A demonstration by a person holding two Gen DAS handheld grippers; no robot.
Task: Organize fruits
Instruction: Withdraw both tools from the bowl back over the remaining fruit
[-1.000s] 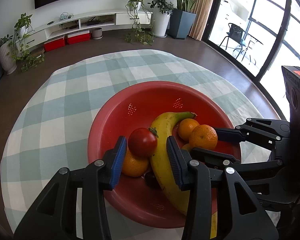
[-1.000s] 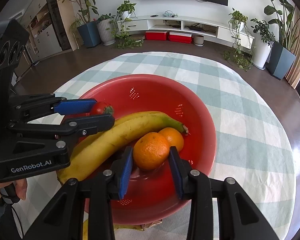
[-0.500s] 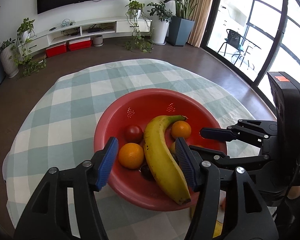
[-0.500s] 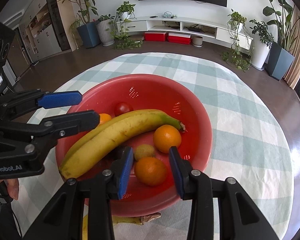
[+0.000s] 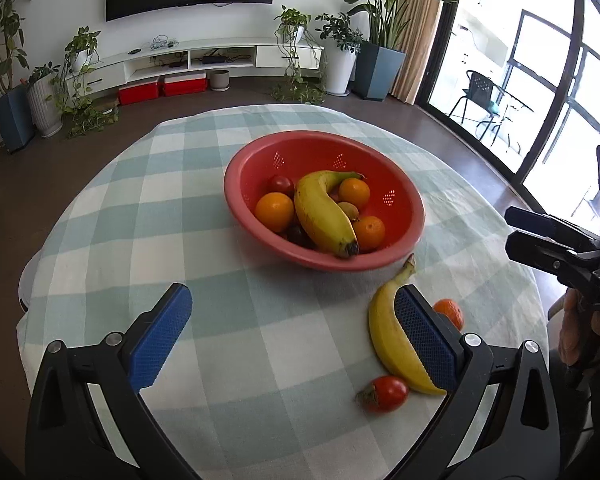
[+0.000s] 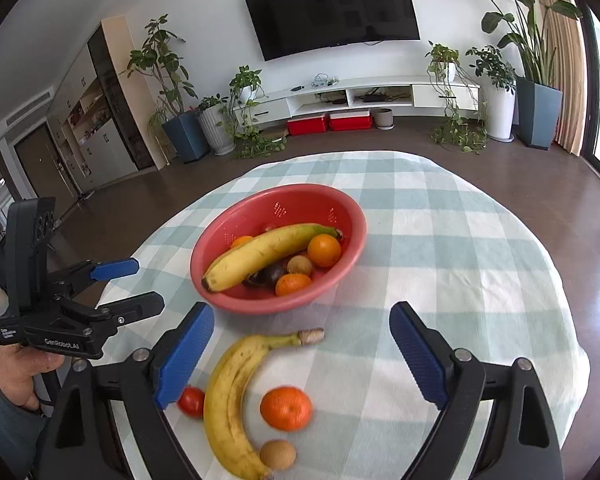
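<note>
Both wrist views show our grippers above a round table with a checked cloth. We hold the left gripper with its jaws wide apart and empty; the right gripper is likewise spread wide and holds nothing.

The task's things fall into two groups. Ahead of both grippers stands the red bowl, which already holds a banana, three oranges, a tomato, a kiwi and a dark fruit. Still loose on the cloth, just below and between the right gripper's fingers, lie a second banana, an orange, a tomato and a kiwi.

The relation we judge decisive: the loose banana's long axis runs roughly along the right gripper's pointing direction, stem end toward the bowl, so jaws closing crosswise would span its width. The orange sits just right of the banana, near the middle of the open jaws. We judge the right gripper the nearer hand for these fruits; from the left gripper they lie off to its right, the banana partly behind its right finger.

Crowding is the hazard: tomato and kiwi lie close against the banana, and a careless closing could nudge either across the cloth.
</note>
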